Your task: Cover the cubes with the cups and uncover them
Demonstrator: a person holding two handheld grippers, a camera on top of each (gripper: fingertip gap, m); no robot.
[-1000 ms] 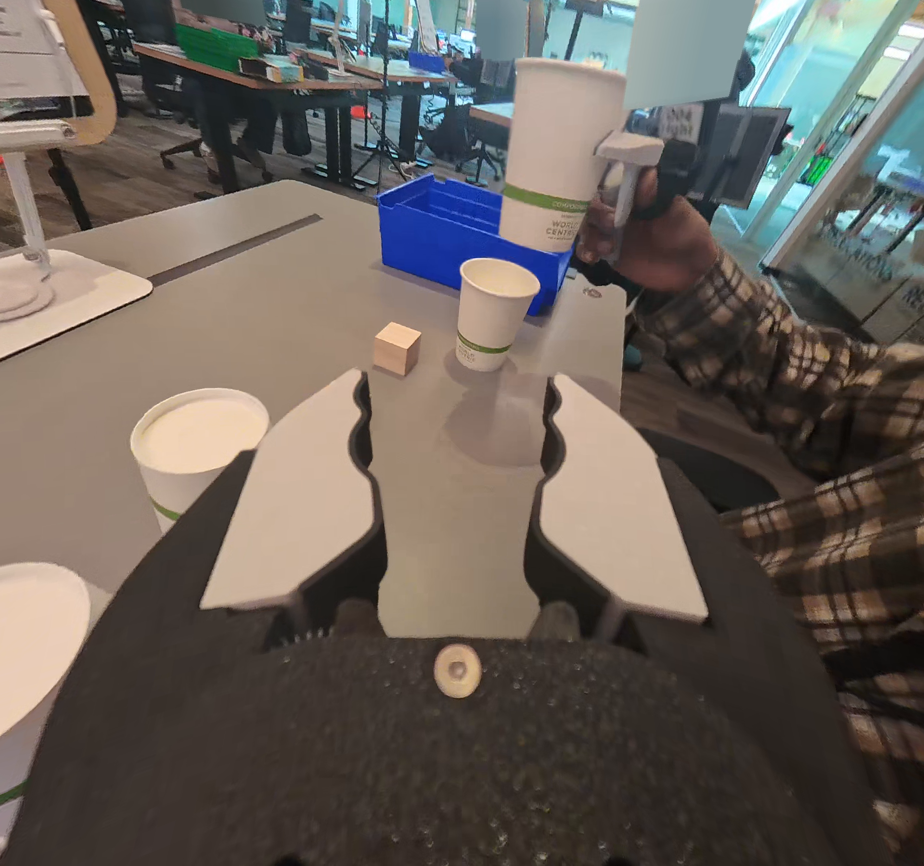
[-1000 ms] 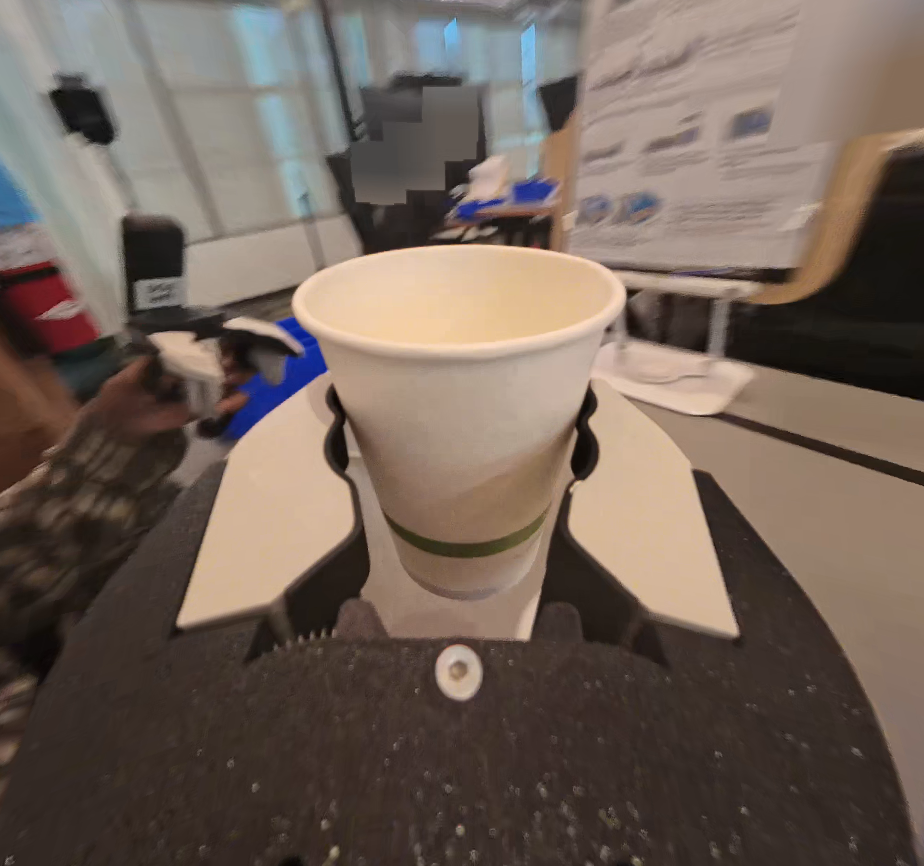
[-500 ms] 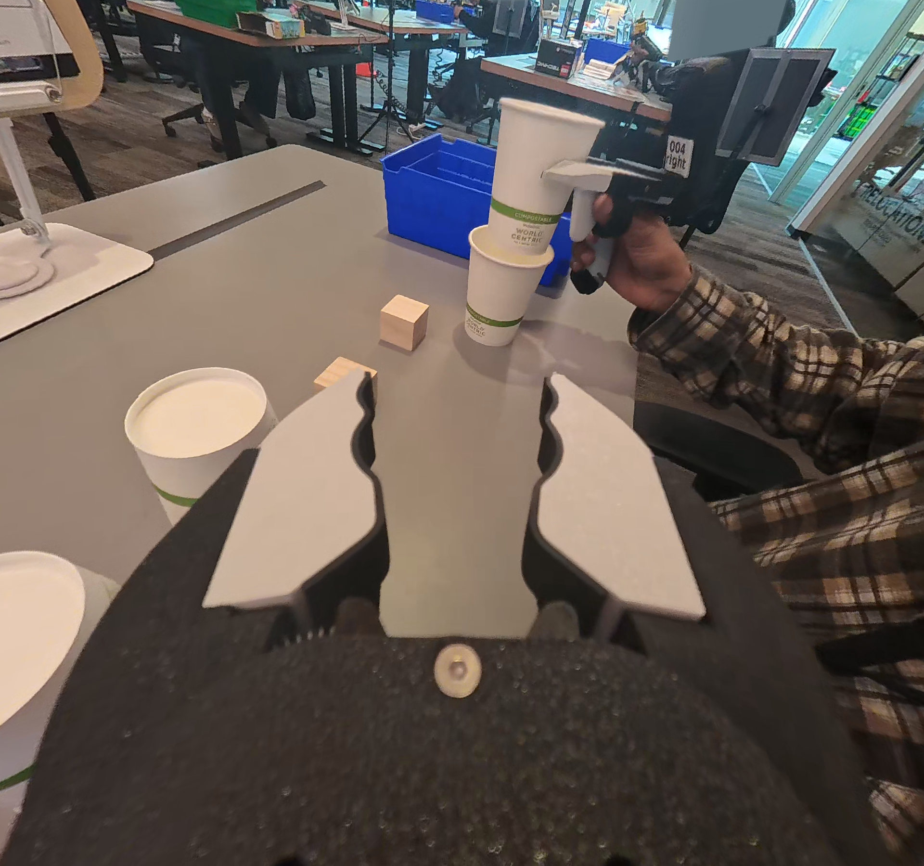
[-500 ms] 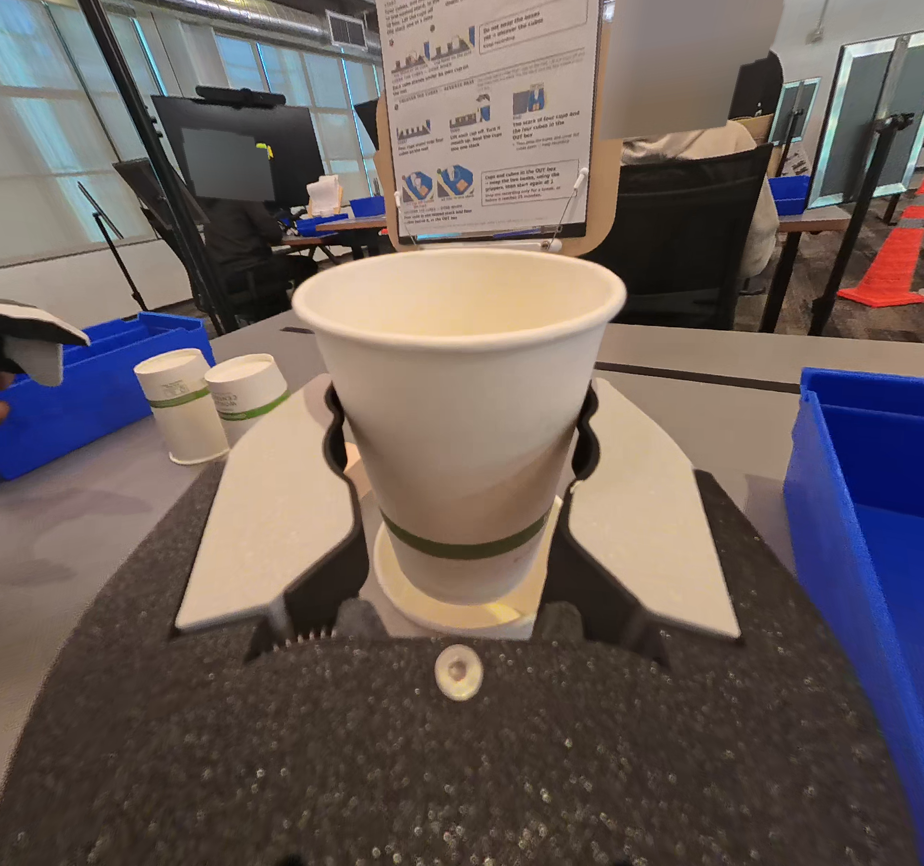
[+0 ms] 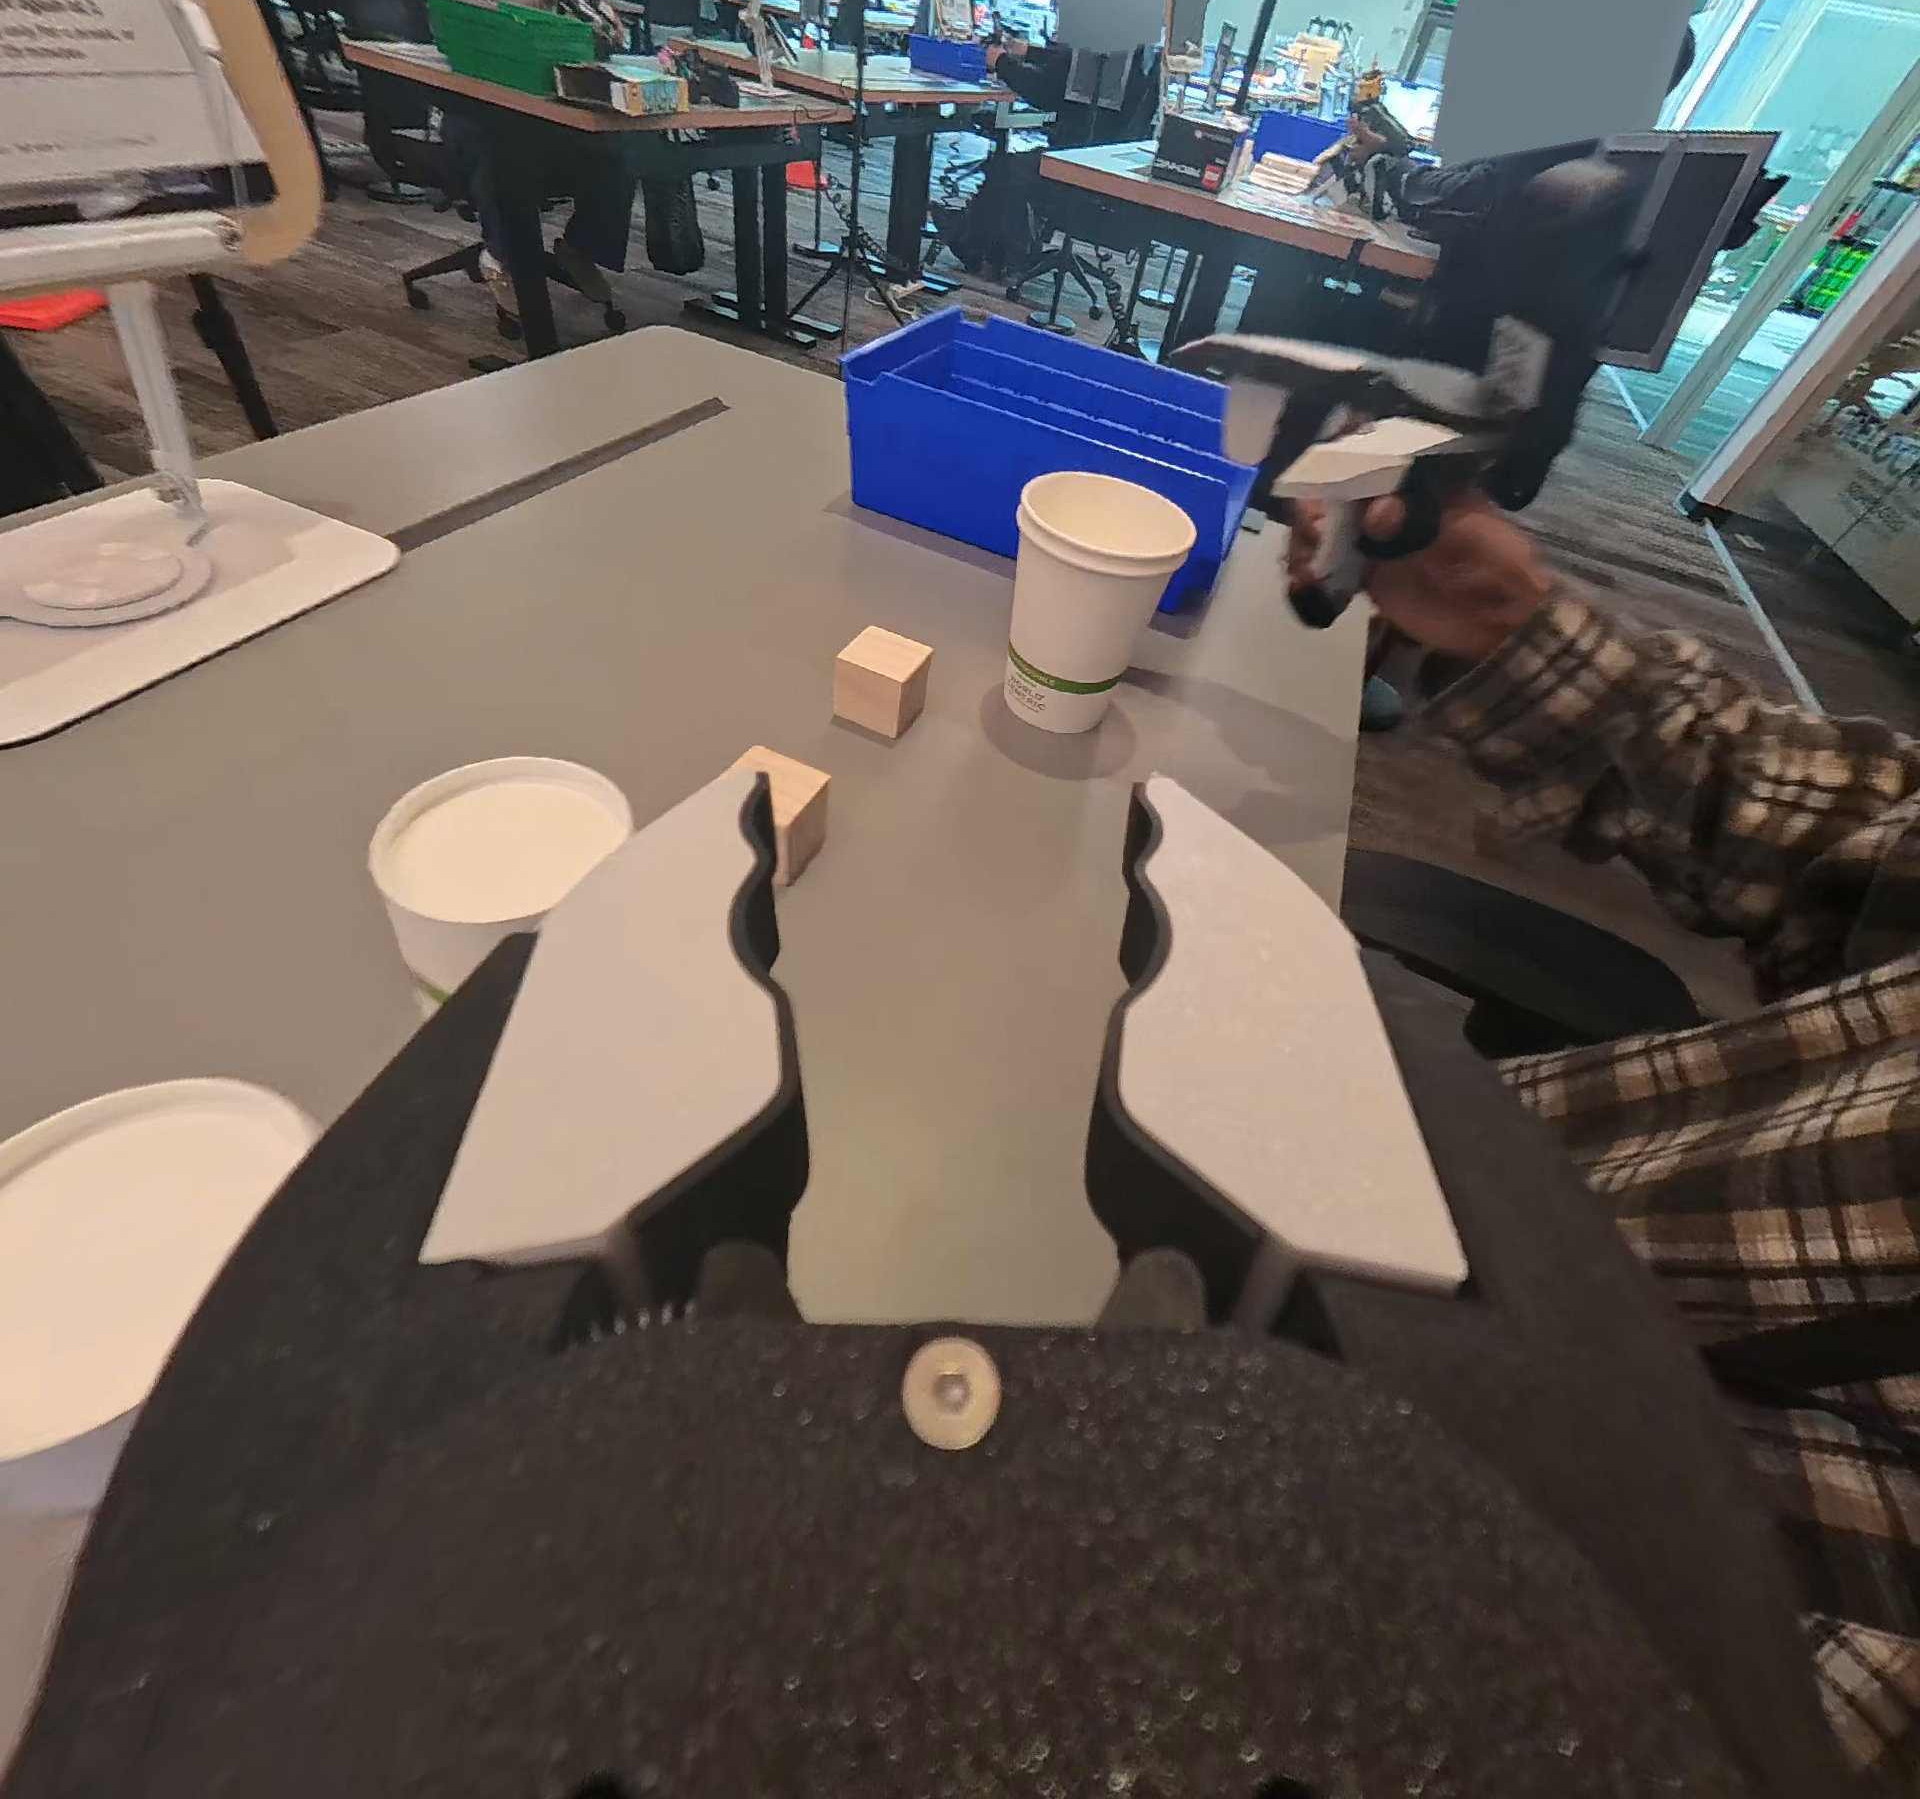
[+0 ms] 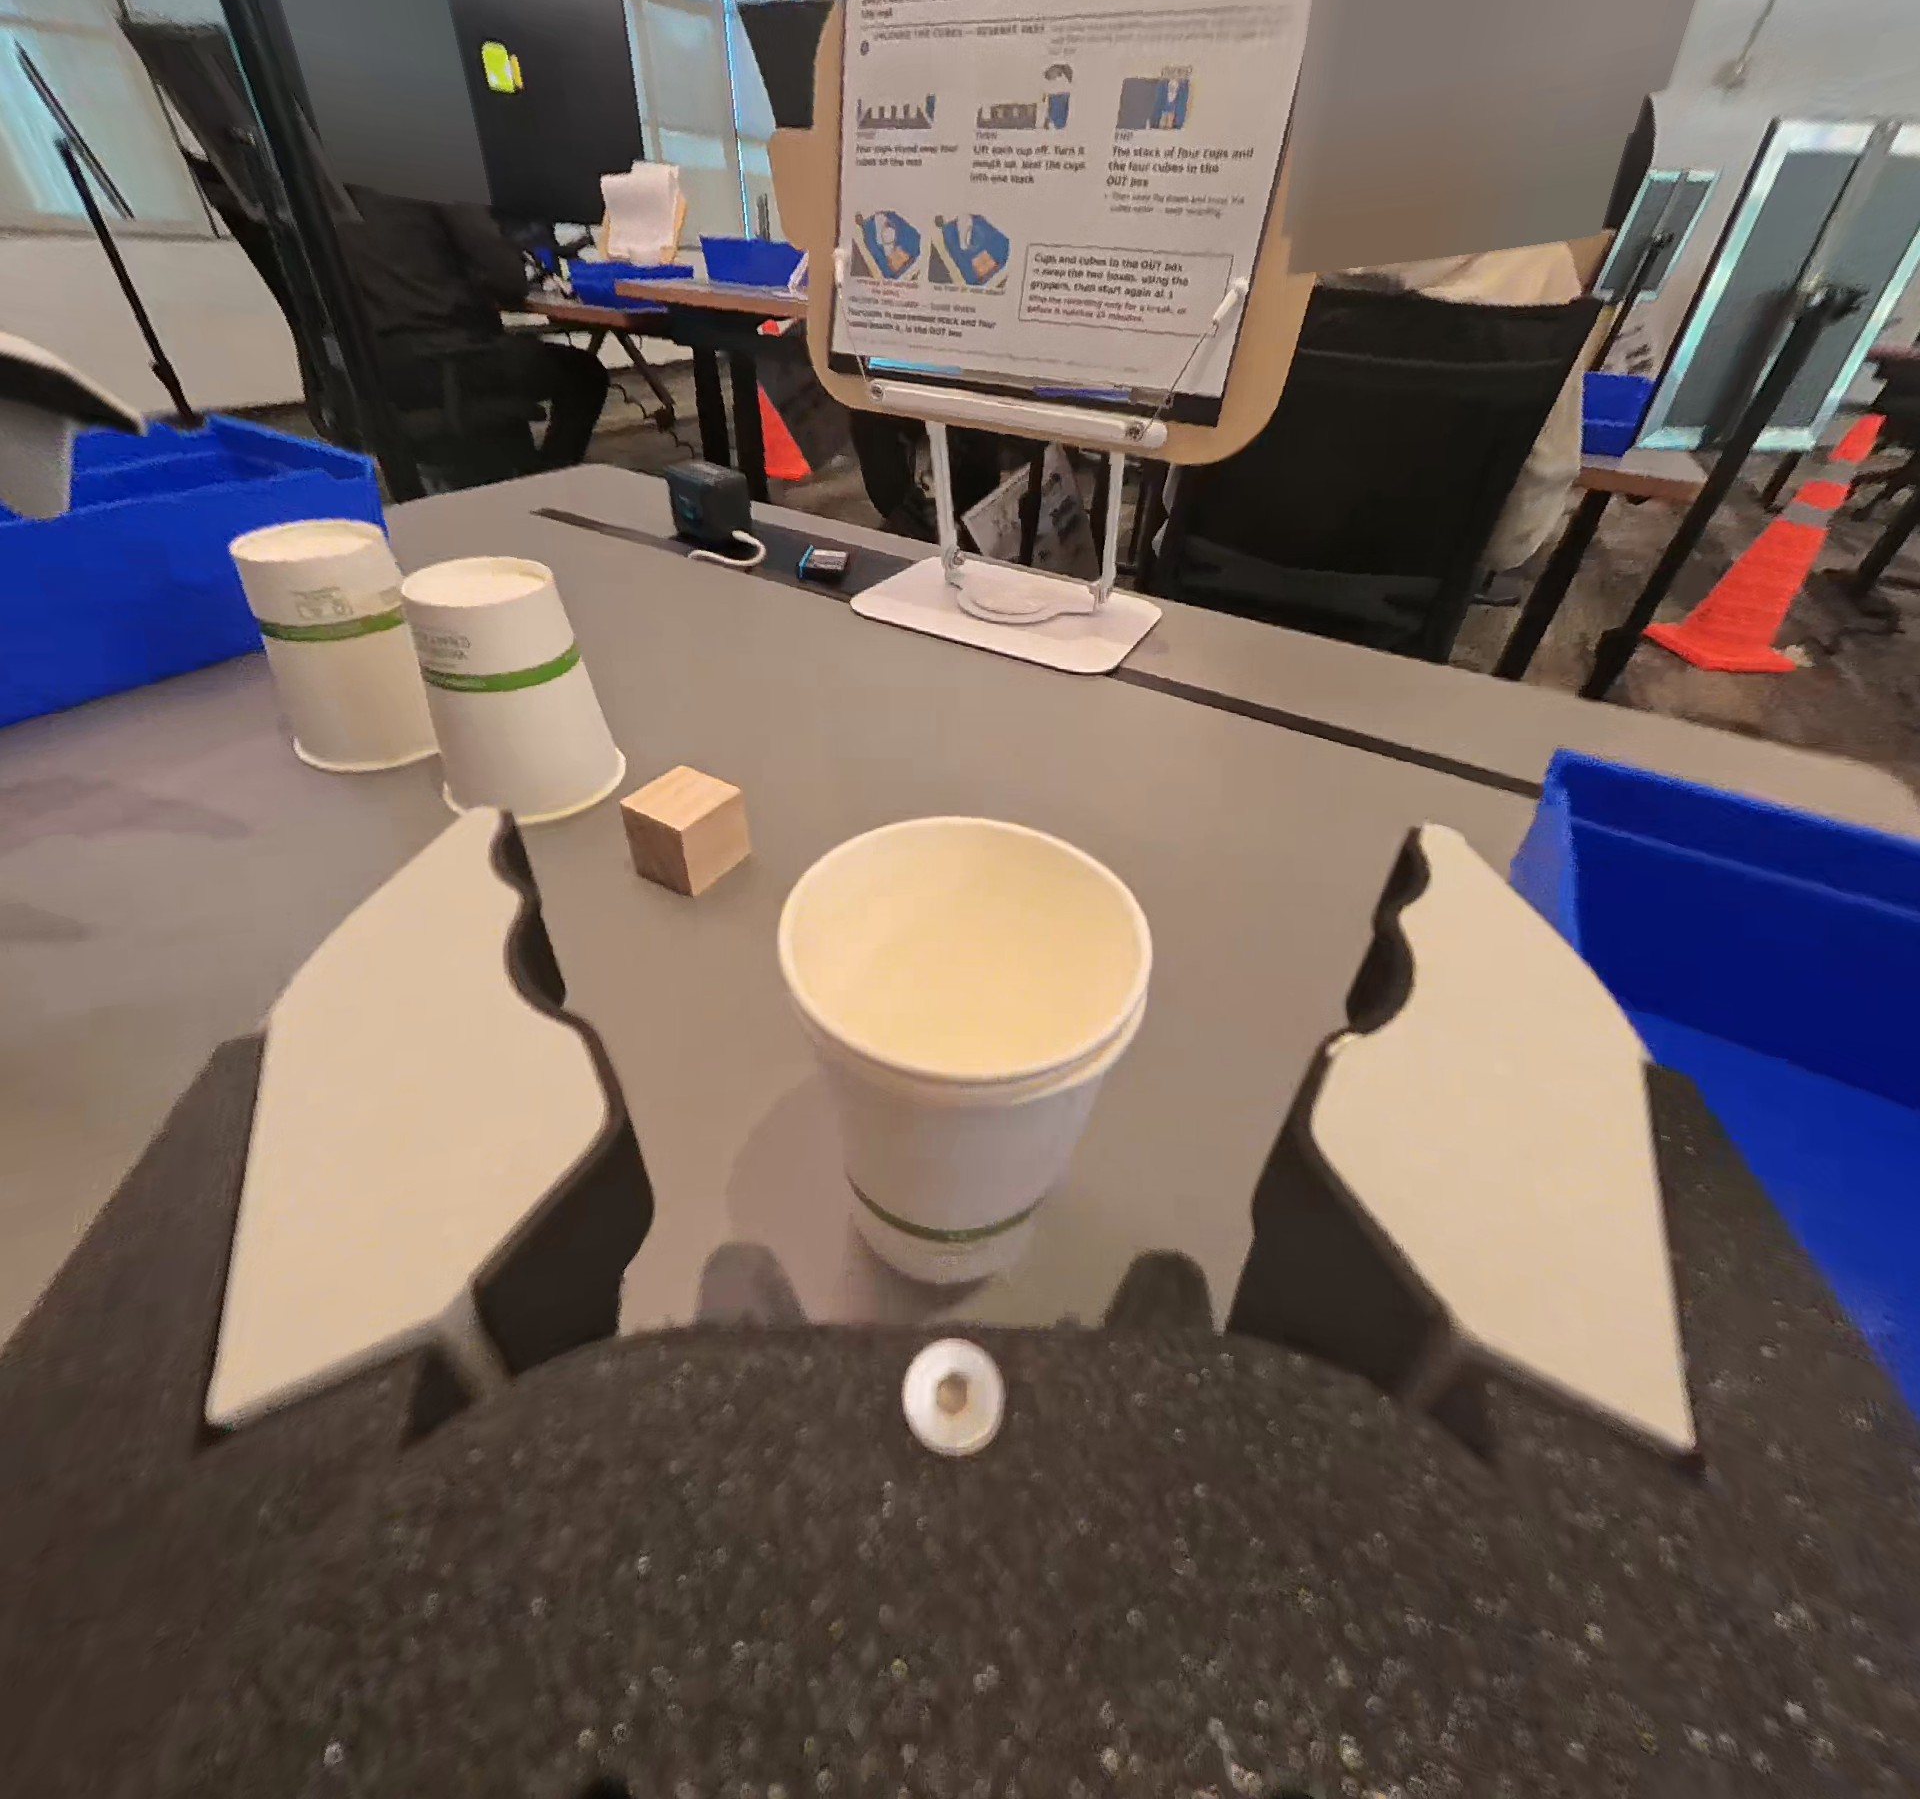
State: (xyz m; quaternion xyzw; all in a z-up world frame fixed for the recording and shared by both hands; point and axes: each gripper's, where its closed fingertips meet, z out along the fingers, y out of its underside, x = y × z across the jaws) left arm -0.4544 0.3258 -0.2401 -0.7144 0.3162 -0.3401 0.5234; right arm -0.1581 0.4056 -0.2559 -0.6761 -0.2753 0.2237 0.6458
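Observation:
Two nested white cups (image 6: 966, 1053) stand upright on the grey table, between my right gripper's (image 6: 956, 876) wide-open jaws and free of them. They also show in the left wrist view (image 5: 1091, 596), with the right gripper (image 5: 1351, 430) raised just to their right. Two wooden cubes lie bare: one (image 5: 881, 681) left of the stack, one (image 5: 795, 814) partly behind my left finger. Only one cube (image 6: 686, 827) shows in the right wrist view. Two upside-down cups (image 6: 520, 689) (image 6: 327, 643) stand on the table. My left gripper (image 5: 945, 814) is open and empty.
A blue bin (image 5: 997, 440) stands behind the stack, and another blue bin (image 6: 104, 565) lies beyond the upside-down cups. An instruction board on a white stand (image 6: 1049, 596) is at the table's far side. A person's plaid sleeve (image 5: 1714, 814) reaches in from the right.
My right gripper set its cup into the upright cup, opened and drew back. My left gripper shifted slightly, so a second cube came into view.

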